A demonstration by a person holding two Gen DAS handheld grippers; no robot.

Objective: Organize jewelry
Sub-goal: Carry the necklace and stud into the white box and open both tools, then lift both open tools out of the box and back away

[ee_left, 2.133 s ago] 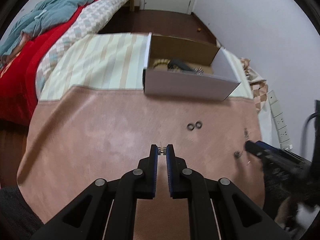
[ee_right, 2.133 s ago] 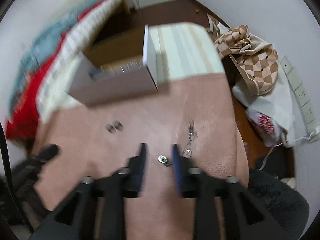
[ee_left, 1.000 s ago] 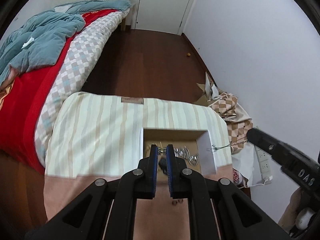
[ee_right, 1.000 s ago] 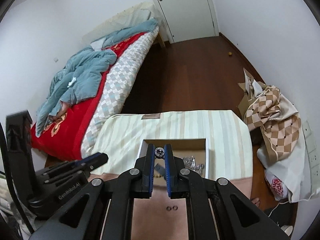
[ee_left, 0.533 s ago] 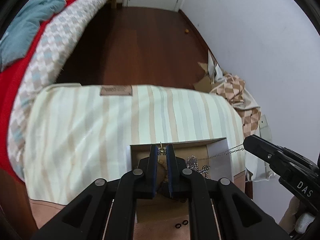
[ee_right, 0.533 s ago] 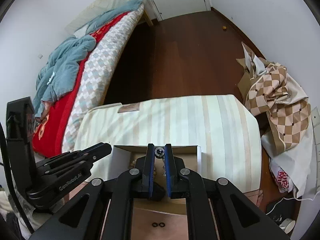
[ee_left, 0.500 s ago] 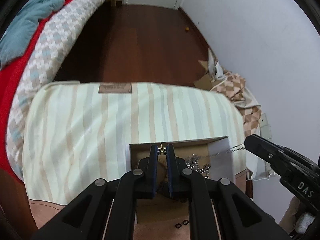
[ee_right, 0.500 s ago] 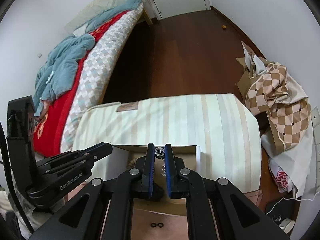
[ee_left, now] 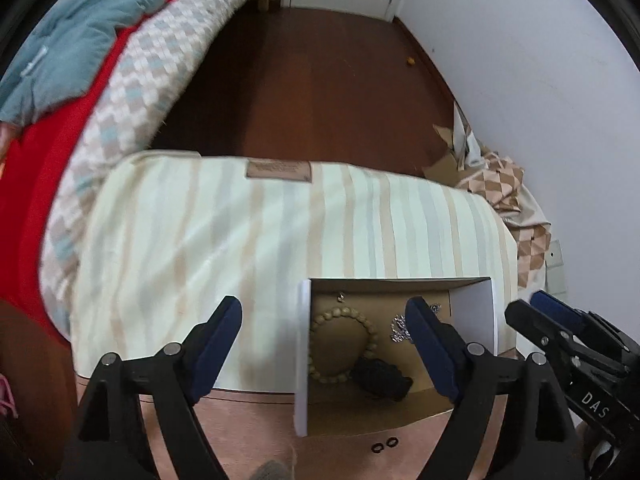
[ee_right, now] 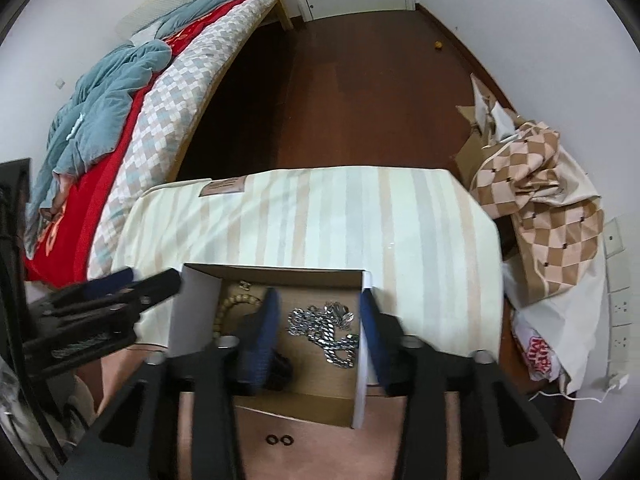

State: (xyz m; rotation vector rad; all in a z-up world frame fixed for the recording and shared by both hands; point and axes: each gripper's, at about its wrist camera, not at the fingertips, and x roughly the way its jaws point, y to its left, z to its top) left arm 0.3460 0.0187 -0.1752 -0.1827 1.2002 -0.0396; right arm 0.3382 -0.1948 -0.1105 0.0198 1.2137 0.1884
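An open cardboard box (ee_left: 474, 308) stands on the table; it also shows in the right wrist view (ee_right: 192, 300). Inside lie a wooden bead bracelet (ee_left: 344, 346), a black item (ee_left: 380, 376), silver chains (ee_right: 324, 330) and a small earring (ee_left: 341, 297). My left gripper (ee_left: 324, 322) is open and empty above the box's left wall. My right gripper (ee_right: 316, 312) is open and empty above the chains. Two small black rings (ee_left: 384, 445) lie on the pink cloth in front of the box, also seen from the right wrist (ee_right: 279, 439).
The table carries a striped cream cloth (ee_left: 240, 232) at the back and a pink cloth (ee_right: 320, 452) in front. A bed with red and blue bedding (ee_right: 100, 100) stands left. Checked fabric and bags (ee_right: 540, 208) lie on the floor right.
Both grippers were shut on small jewelry pieces above the box; now both are open and empty. The pieces have dropped into the box.
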